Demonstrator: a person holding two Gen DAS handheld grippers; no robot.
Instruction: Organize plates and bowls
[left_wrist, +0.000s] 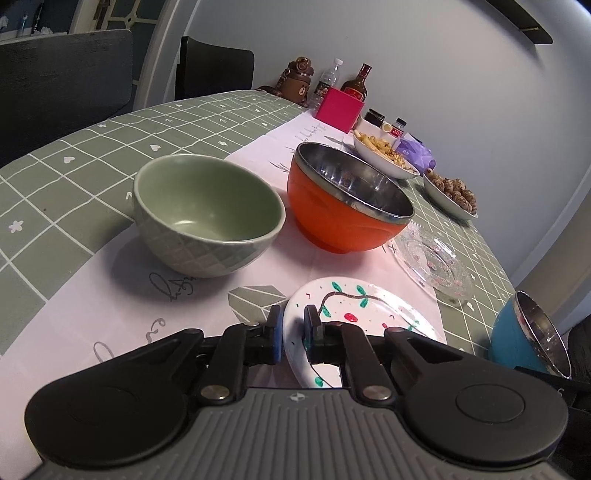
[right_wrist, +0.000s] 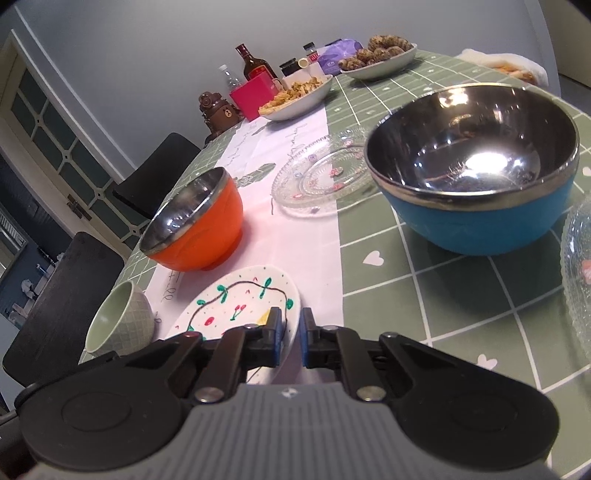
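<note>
1. Both sets of jaws are drawn in narrow on the rim of the same painted plate (left_wrist: 364, 314): the left gripper (left_wrist: 293, 334) pinches its near-left edge, the right gripper (right_wrist: 291, 338) its near-right edge, blue pads either side of the rim in each wrist view.
2. That makes this the grasp step, I'd say, with the plate flat on the white runner (left_wrist: 122, 280) and not yet lifted.
3. From the plate, the blue bowl (right_wrist: 476, 218) sits at about two o'clock in the right view, the orange bowl (left_wrist: 343, 225) at twelve in the left view and the green bowl (left_wrist: 207, 218) at ten.
4. A glass plate (right_wrist: 325, 177) lies beyond, near one o'clock.
5. Next, I judge, comes an even two-handed lift, kept level, clearing the orange bowl before stacking it with the glass plate.
</note>
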